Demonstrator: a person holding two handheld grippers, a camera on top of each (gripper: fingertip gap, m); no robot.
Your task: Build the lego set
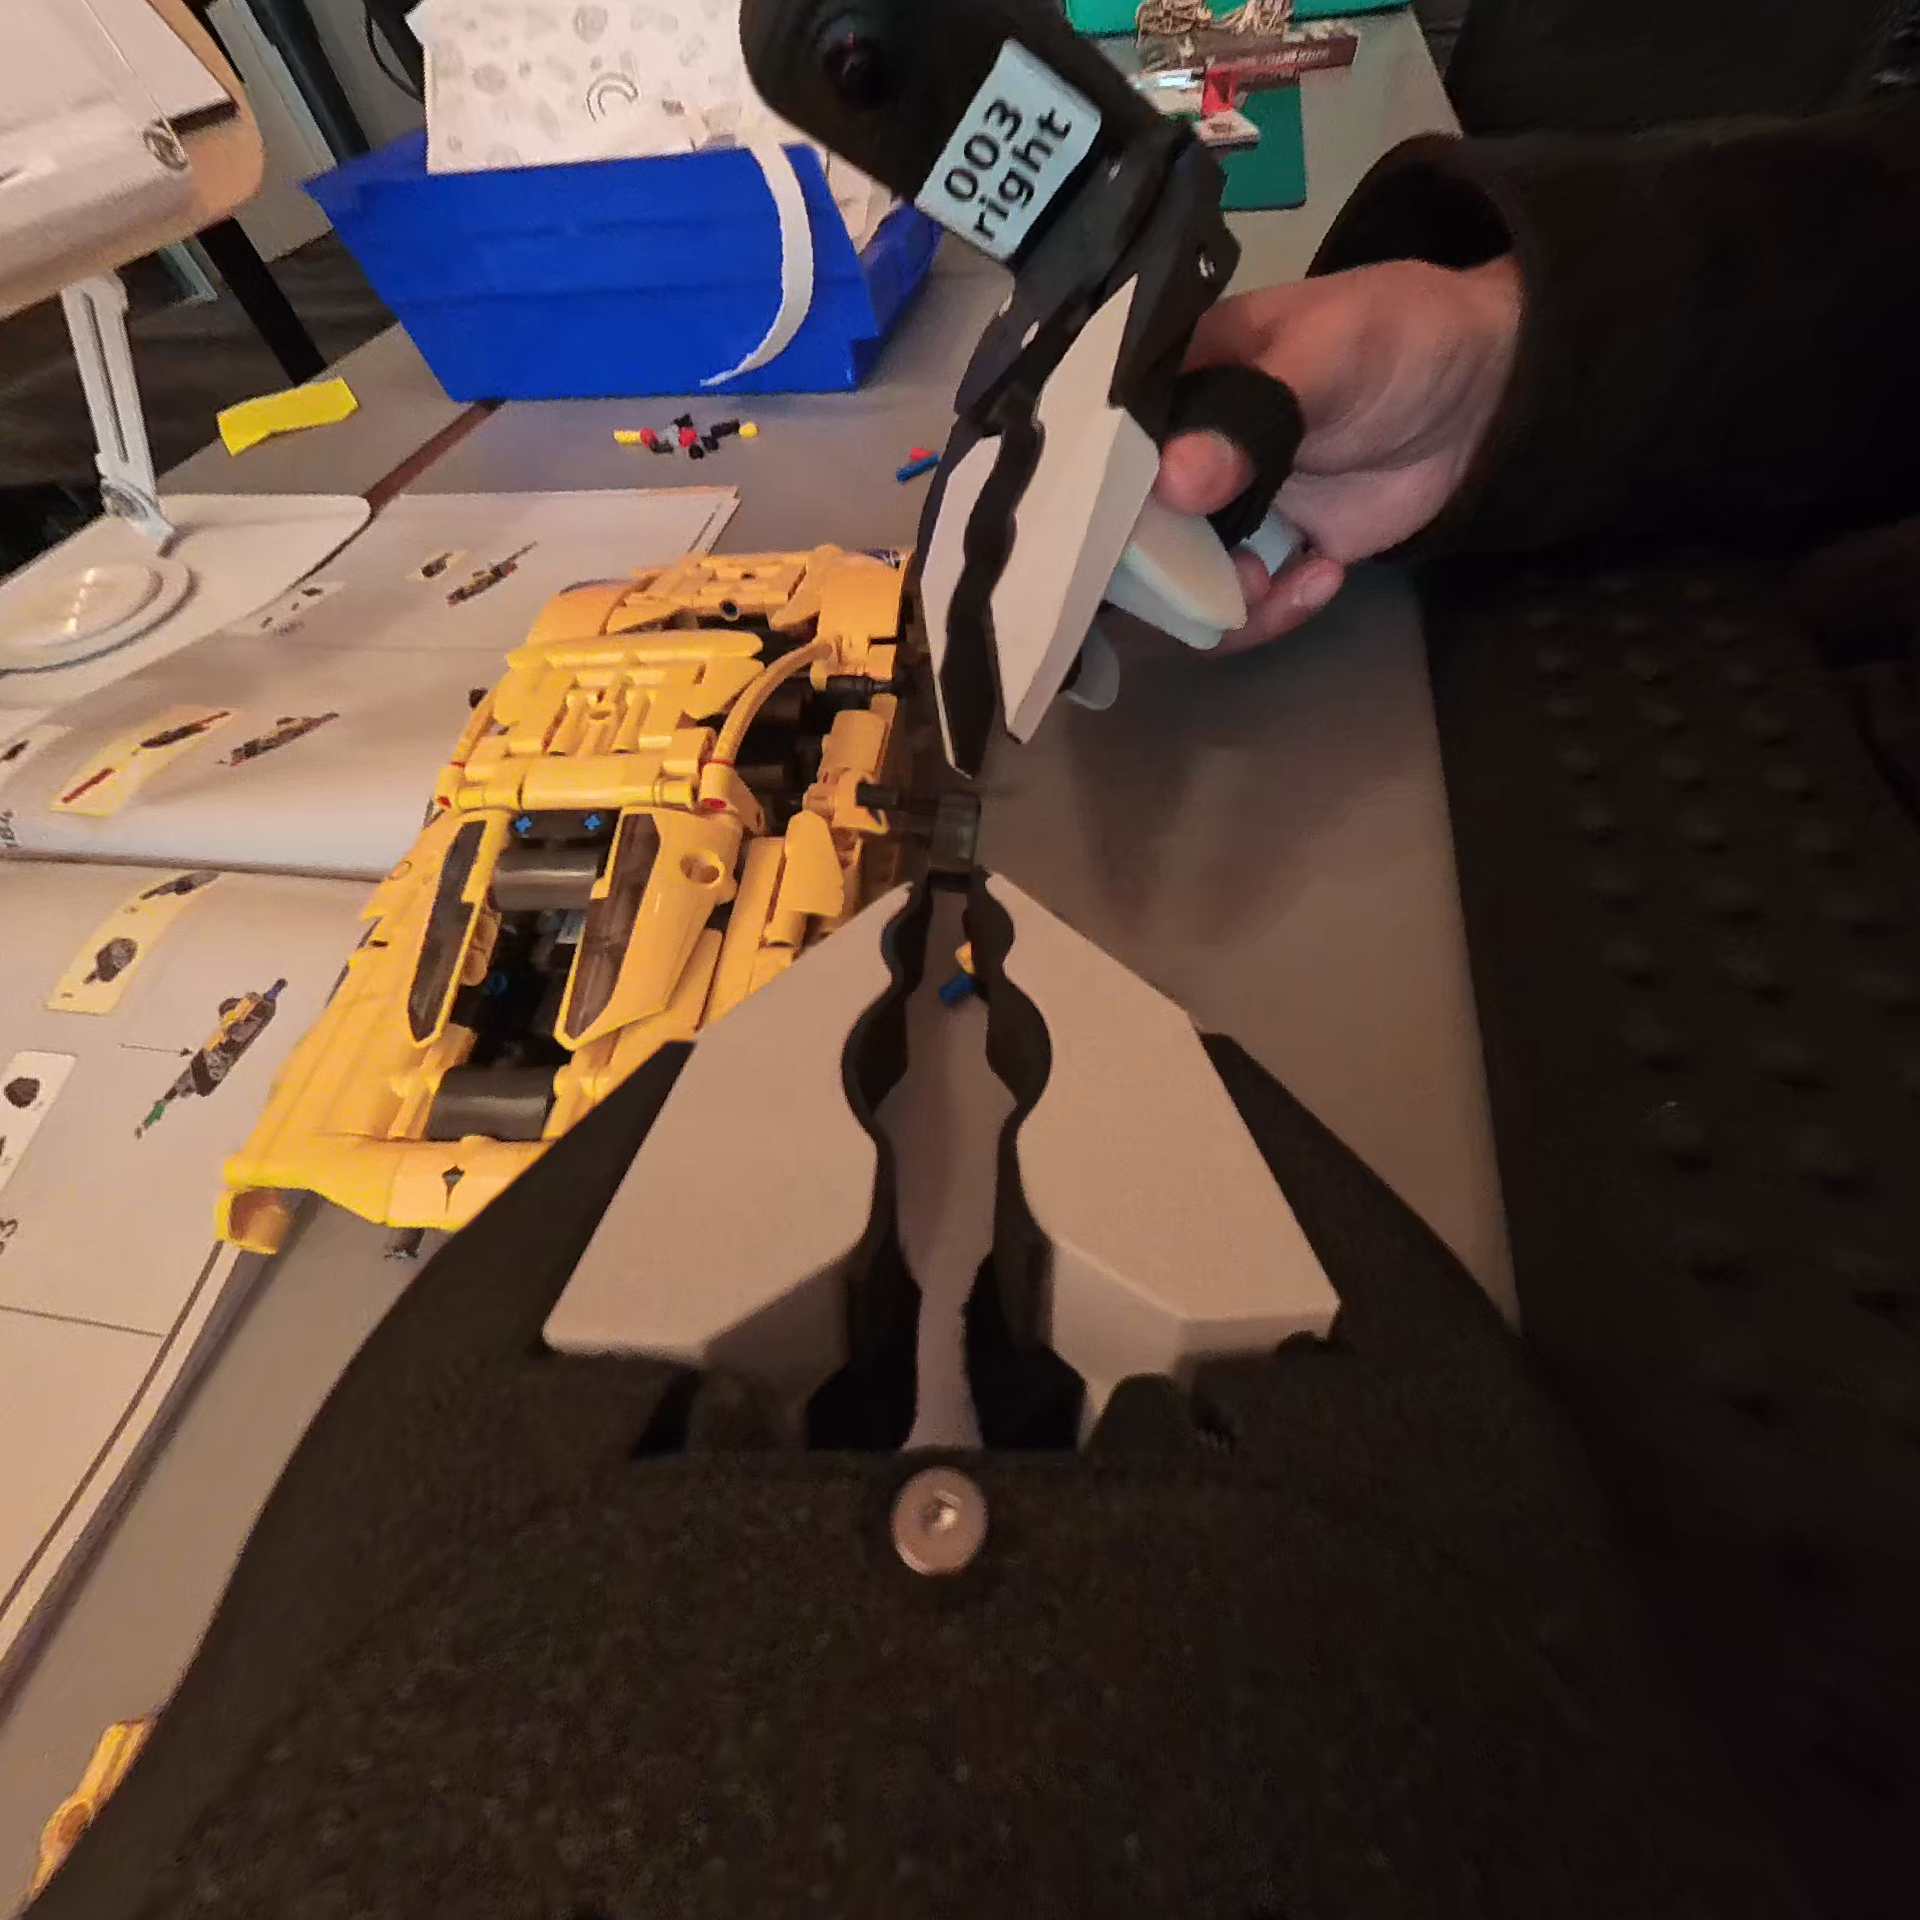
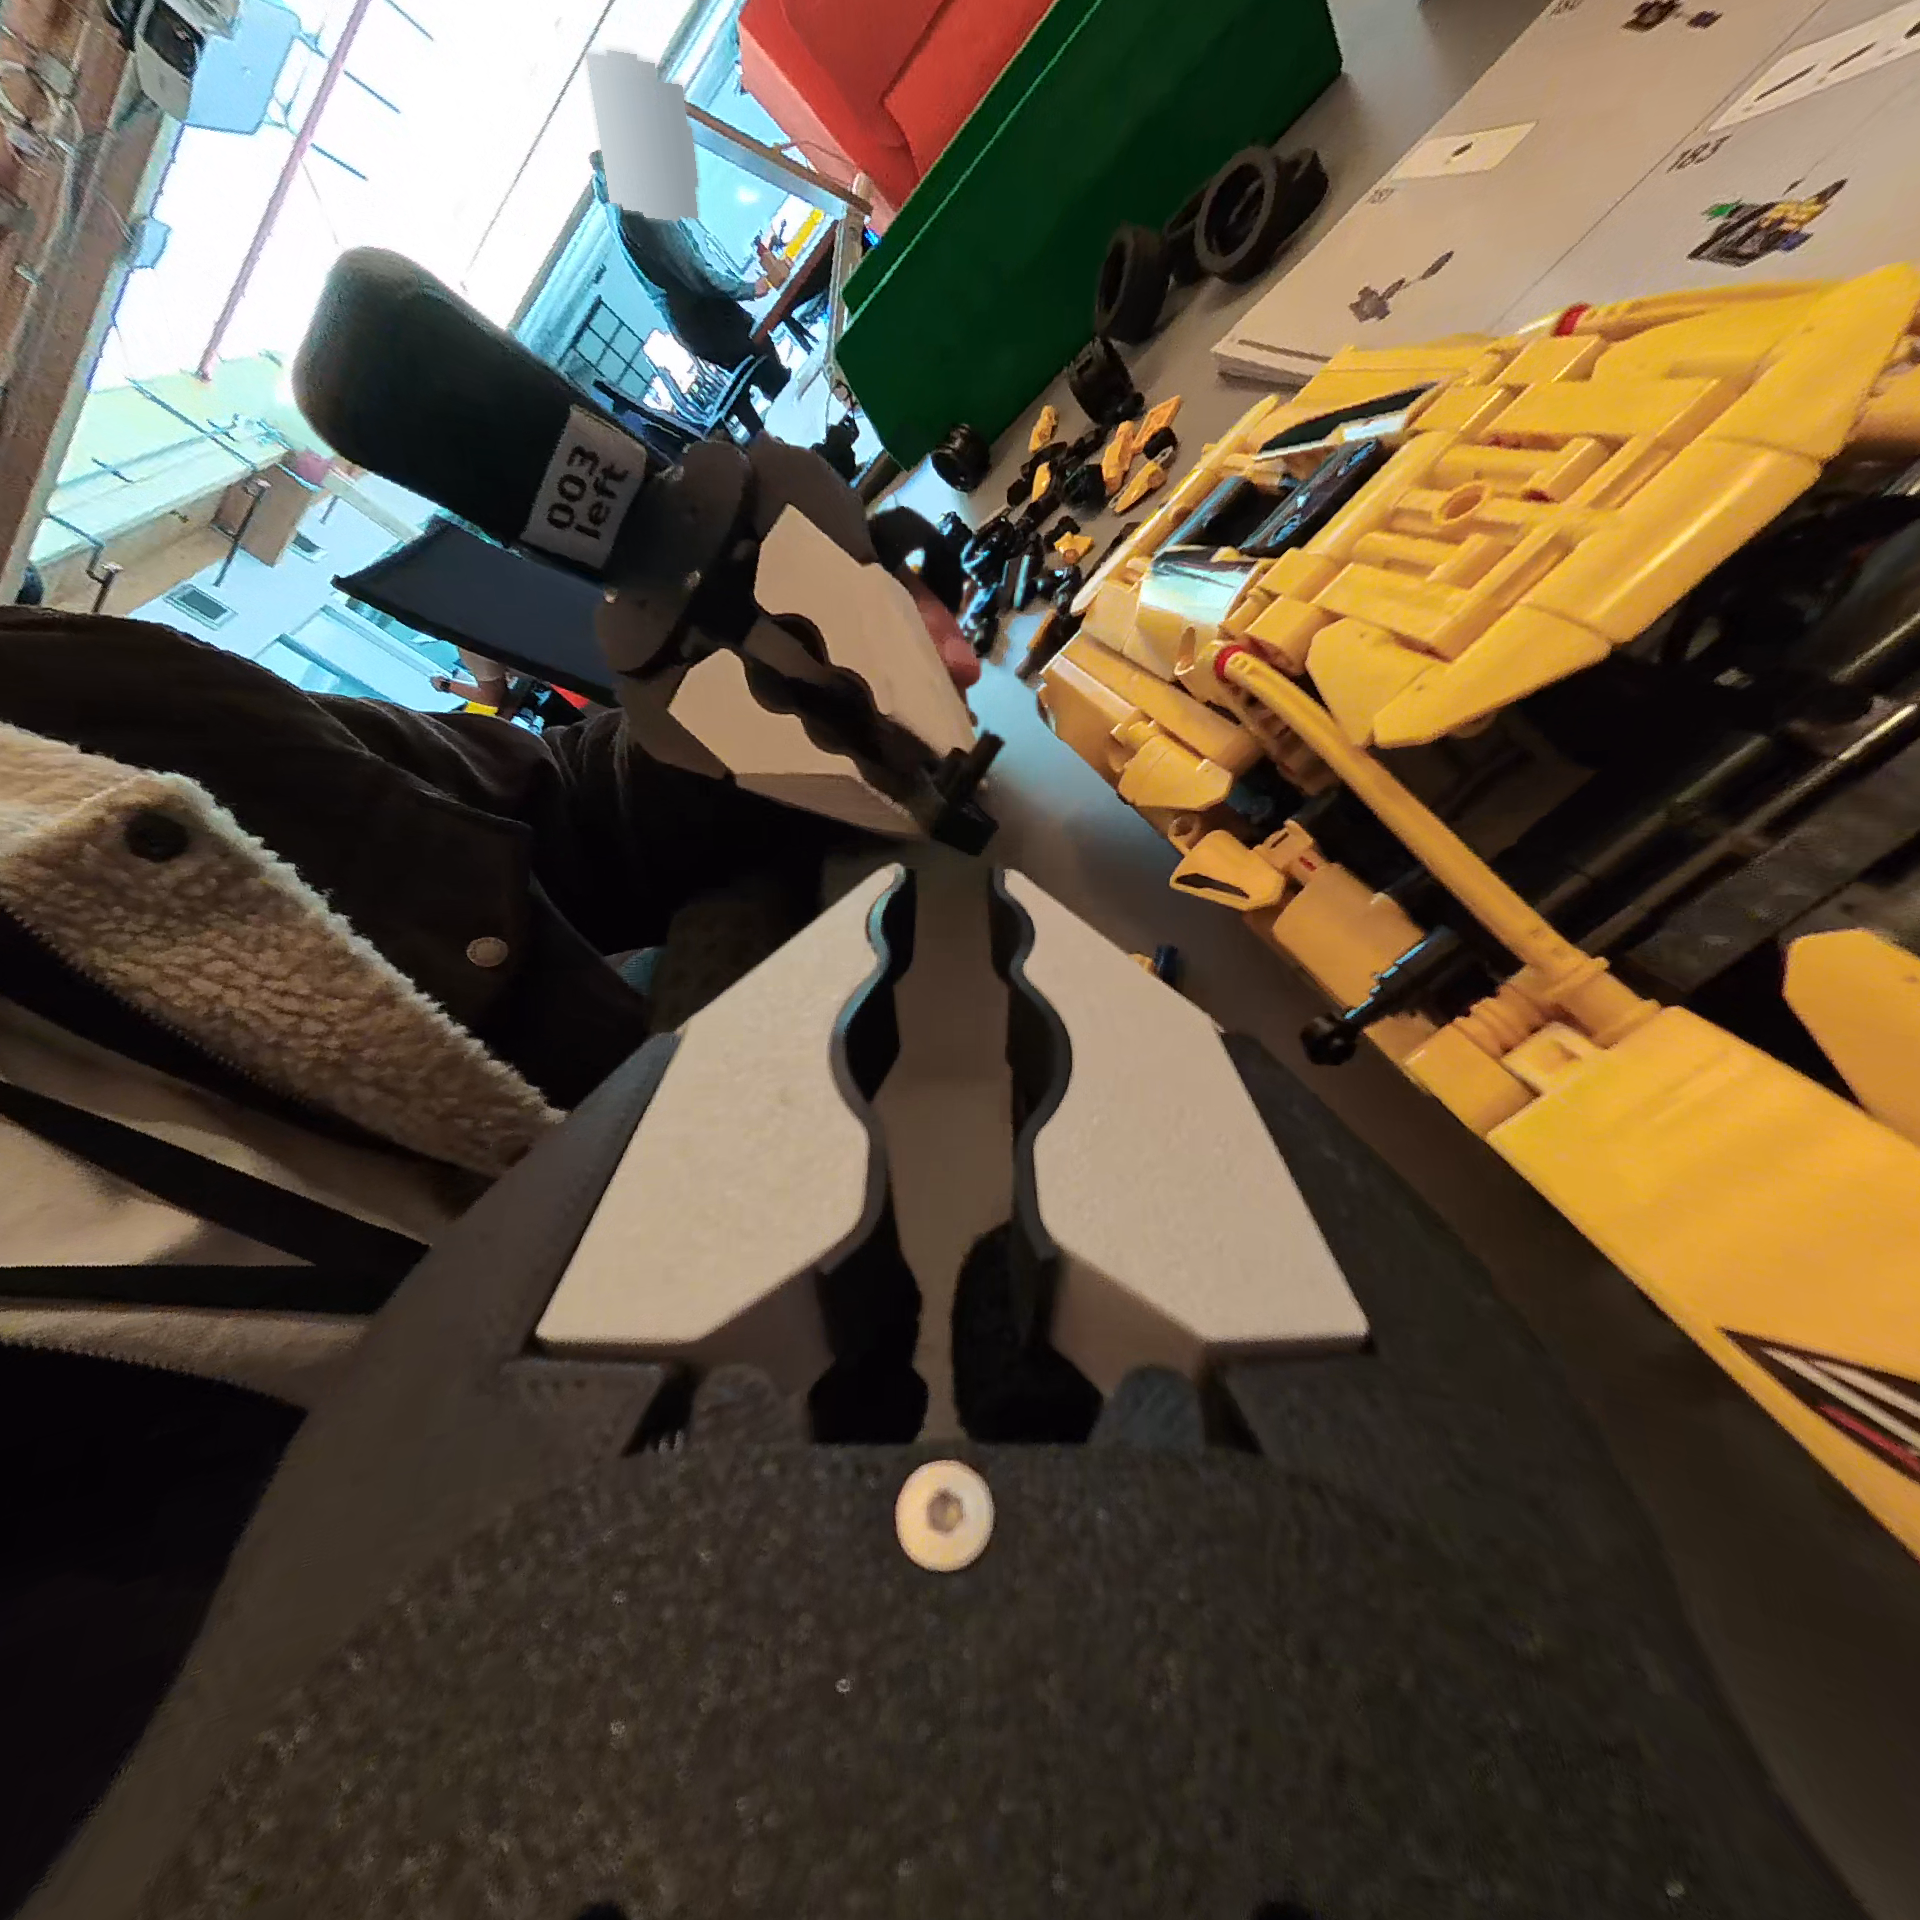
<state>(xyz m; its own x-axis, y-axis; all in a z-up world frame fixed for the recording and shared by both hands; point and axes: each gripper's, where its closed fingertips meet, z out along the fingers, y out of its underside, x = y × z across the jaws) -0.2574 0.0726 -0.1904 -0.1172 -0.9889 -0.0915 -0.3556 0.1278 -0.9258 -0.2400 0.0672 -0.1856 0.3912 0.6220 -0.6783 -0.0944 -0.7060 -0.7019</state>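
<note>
A yellow Lego car (image 1: 623,831) lies on the grey table (image 1: 1247,935), and it also shows at the right of the right wrist view (image 2: 1455,520). My left gripper (image 1: 948,883) is shut on a small black Lego piece (image 1: 954,831), held beside the car's right flank. In the right wrist view the left gripper (image 2: 951,795) holds that piece (image 2: 964,805) just beyond my right gripper's tips. My right gripper (image 2: 951,873) is open by a narrow gap and empty. In the left wrist view the right gripper (image 1: 968,764) points down, its tips just above the black piece.
Open instruction booklets (image 1: 208,727) lie left of the car. A blue bin (image 1: 623,270) and loose small pins (image 1: 686,434) sit behind. Black tyres (image 2: 1226,218), a green box (image 2: 1039,208) and loose yellow and black parts (image 2: 1081,468) are near the car's far end. A small blue pin (image 1: 956,987) lies on the table. Only a small space, under 4 cm, lies between the two pairs of fingers.
</note>
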